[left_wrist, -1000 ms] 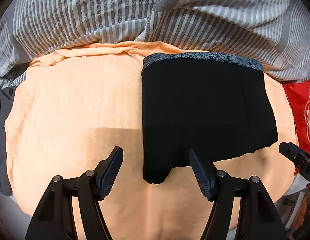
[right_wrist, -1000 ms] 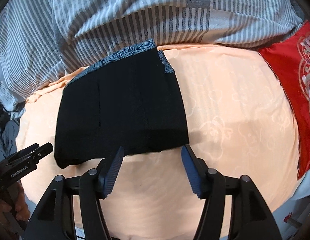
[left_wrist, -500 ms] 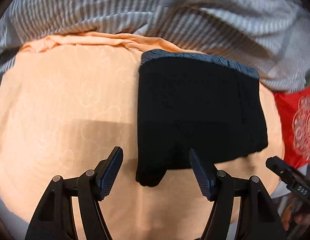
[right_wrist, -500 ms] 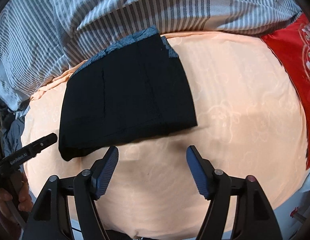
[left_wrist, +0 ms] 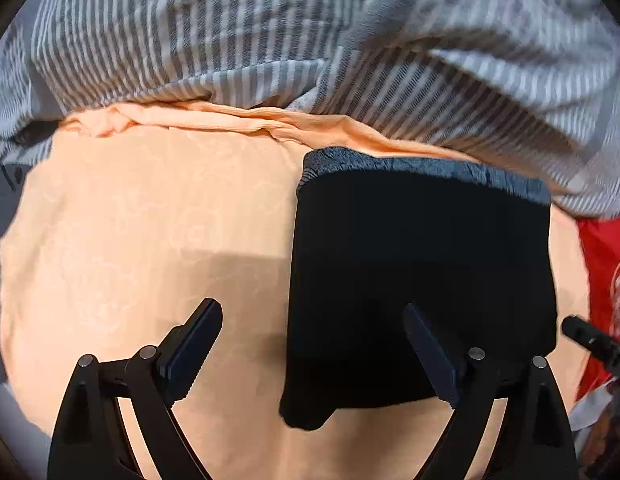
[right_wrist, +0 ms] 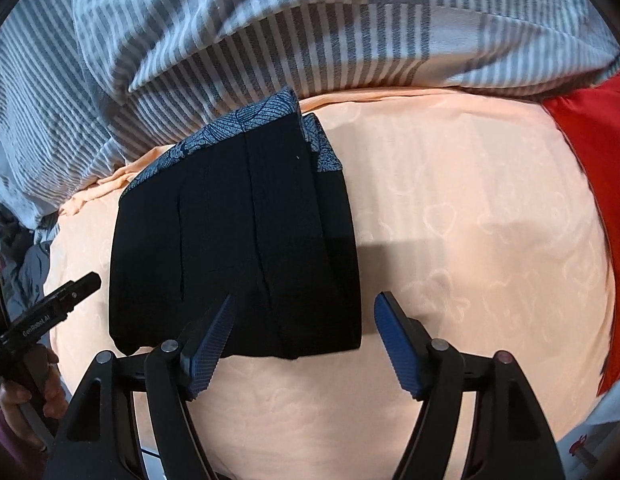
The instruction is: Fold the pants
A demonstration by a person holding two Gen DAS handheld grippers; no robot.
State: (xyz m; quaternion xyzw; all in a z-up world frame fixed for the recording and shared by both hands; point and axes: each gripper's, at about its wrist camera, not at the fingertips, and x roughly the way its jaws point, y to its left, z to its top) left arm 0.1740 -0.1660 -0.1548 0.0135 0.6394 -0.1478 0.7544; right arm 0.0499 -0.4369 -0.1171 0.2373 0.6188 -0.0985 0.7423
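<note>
**Folded black pants on a peach sheet, both grippers above their near edge**

We see the pants (left_wrist: 422,272) lying flat as a compact, roughly rectangular black bundle, matte and dark enough to swallow most detail. In the right wrist view a few lengthwise seams or fold lines show on them (right_wrist: 237,240), and a blue-grey band with a fine leaf-like line print runs along the far edge. They rest on a smooth peach sheet (left_wrist: 141,248) with a faint embossed pattern, its far hem rumpled. Beyond it lies a puffy grey-and-white striped duvet (left_wrist: 310,32), and a red embroidered cloth (right_wrist: 590,152) sits at the right.

Our left gripper (left_wrist: 313,351) points steeply down over the near left corner of the pants. Its jaws are opening, spread wide, with that corner showing between them; the ribbed dark pads do not press the fabric. Our right gripper (right_wrist: 303,338) also points steeply down, over the near right corner. Its blue ribbed pads stand apart and clear of the cloth. At the left edge of the right wrist view we glimpse a hand (right_wrist: 25,392) gripping the left tool's handle.
</note>
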